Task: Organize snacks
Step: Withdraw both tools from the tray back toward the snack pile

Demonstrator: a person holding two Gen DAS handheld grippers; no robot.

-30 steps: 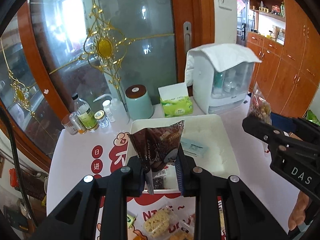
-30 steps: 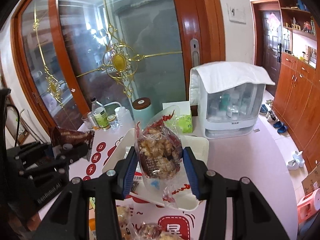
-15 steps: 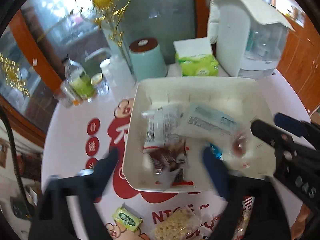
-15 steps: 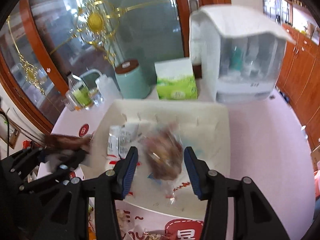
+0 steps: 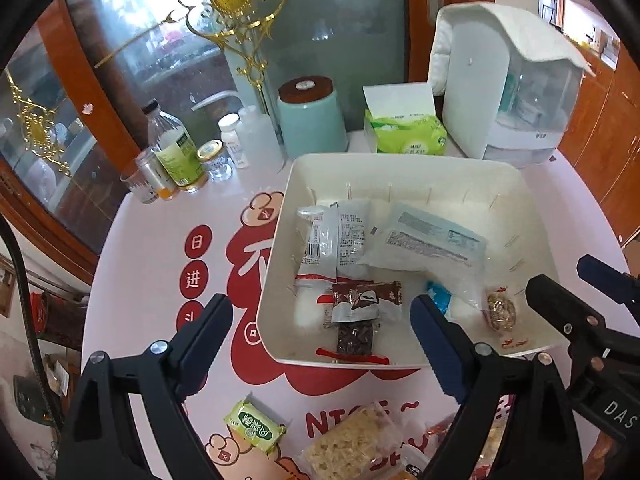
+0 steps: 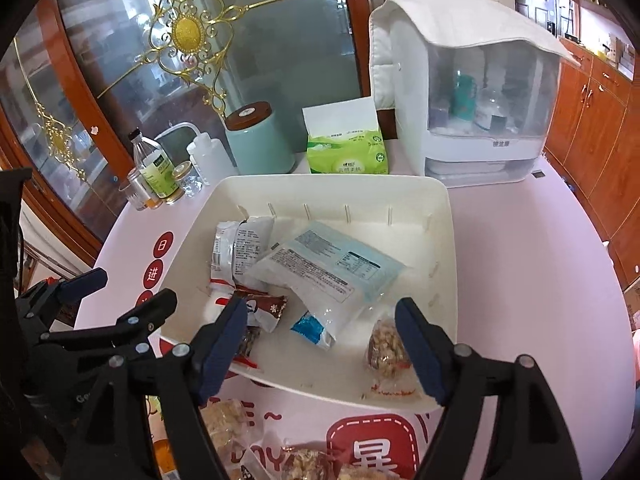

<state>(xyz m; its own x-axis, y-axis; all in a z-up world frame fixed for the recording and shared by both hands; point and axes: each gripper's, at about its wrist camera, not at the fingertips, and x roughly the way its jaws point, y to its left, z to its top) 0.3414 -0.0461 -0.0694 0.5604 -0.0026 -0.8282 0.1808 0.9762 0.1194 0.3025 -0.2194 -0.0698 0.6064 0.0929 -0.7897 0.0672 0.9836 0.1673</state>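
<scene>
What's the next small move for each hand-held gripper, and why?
Probably lower the left hand-held gripper toward the green snack packet on the table in front of the white tray. Both it and the right hand-held gripper are open and hold nothing; the brown packet and nut bag lie in the tray, while snacks remain outside it.

Bright, even daylight throughout, strongest through the frosted glass door with gilt ornament [image 5: 224, 4] at upper left. Soft glare on the glossy pale pink desk [image 6: 532, 264] and the white plastic tray [image 5: 404, 168]; shadows faint and diffuse. Sharp at centre, heavily bowed at fisheye edges, black vignette in all corners. No motion blur.
</scene>
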